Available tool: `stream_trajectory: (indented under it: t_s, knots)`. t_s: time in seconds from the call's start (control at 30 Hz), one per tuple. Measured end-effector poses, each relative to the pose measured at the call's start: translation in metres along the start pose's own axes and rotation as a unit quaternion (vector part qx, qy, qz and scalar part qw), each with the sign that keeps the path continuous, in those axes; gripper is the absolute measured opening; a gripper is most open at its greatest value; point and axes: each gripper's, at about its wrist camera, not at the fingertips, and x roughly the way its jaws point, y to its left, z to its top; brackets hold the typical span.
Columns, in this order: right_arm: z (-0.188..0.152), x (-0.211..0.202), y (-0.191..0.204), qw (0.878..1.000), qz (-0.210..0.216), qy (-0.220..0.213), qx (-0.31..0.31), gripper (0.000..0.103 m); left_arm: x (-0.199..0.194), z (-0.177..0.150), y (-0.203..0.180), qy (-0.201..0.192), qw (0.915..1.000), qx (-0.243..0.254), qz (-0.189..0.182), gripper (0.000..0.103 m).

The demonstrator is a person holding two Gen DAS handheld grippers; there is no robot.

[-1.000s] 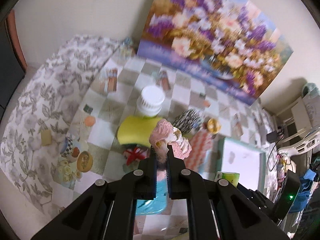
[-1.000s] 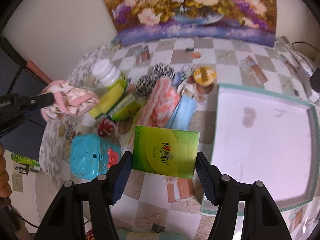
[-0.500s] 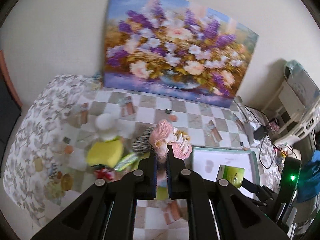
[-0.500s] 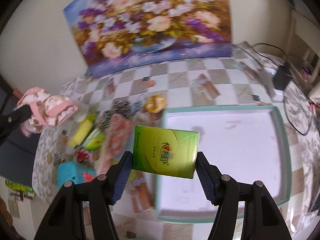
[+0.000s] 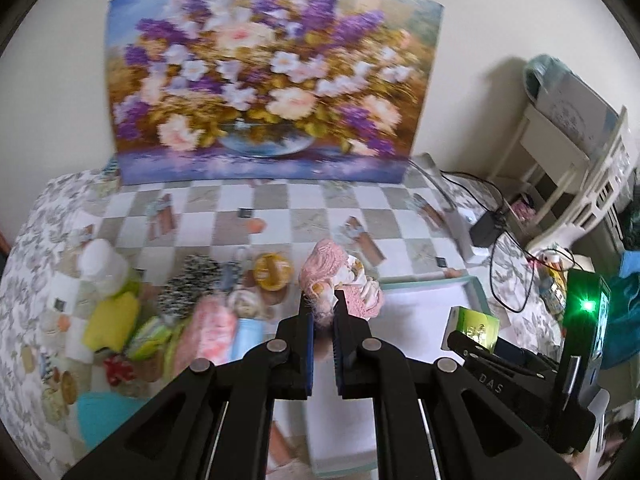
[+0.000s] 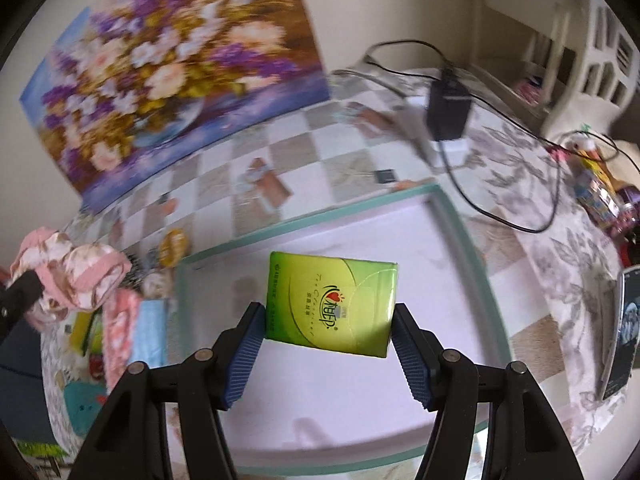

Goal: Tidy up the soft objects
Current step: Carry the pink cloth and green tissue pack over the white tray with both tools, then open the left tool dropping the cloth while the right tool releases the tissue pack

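The right gripper (image 6: pixel 328 340) clamps a green tissue pack (image 6: pixel 332 304) over the empty tray (image 6: pixel 304 220); the left gripper (image 5: pixel 323 312) pinches a pink scrunchie (image 5: pixel 340 280). Nothing is placed yet, and more soft items wait at lower left.

left wrist cam: up high, looking down along its fingers at the checkered table (image 5: pixel 304 208) toward the flower painting (image 5: pixel 264 76)
right wrist cam: lower, close over the tray (image 6: pixel 304 220)
shared: tray, painting, table

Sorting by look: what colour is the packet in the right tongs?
Bright yellow-green packet with a small red logo; clearest in the right wrist view.
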Motion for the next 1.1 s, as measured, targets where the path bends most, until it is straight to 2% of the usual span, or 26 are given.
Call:
stream_trajectory:
  t_s: [0.4,0.67,0.9,1.1]
  knots:
    - [0.010,0.039,-0.034,0.999,-0.043,0.009,0.024,0.067,0.072,-0.024,-0.032,0.045,0.9982,-0.004,-0.039,0.008]
    - [0.006,0.066,-0.053,0.997,-0.062,0.040,0.034,0.067,0.114,-0.039,-0.037,0.069,0.9954,-0.007,-0.066,0.008]
    - [0.004,0.074,-0.058,0.996,-0.061,0.051,0.040,0.067,0.142,-0.055,-0.037,0.115,0.9919,-0.014,-0.052,0.008]
    - [0.004,0.074,-0.056,0.996,-0.056,0.060,0.040,0.068,0.144,-0.059,-0.036,0.126,0.9915,-0.007,-0.031,0.009]
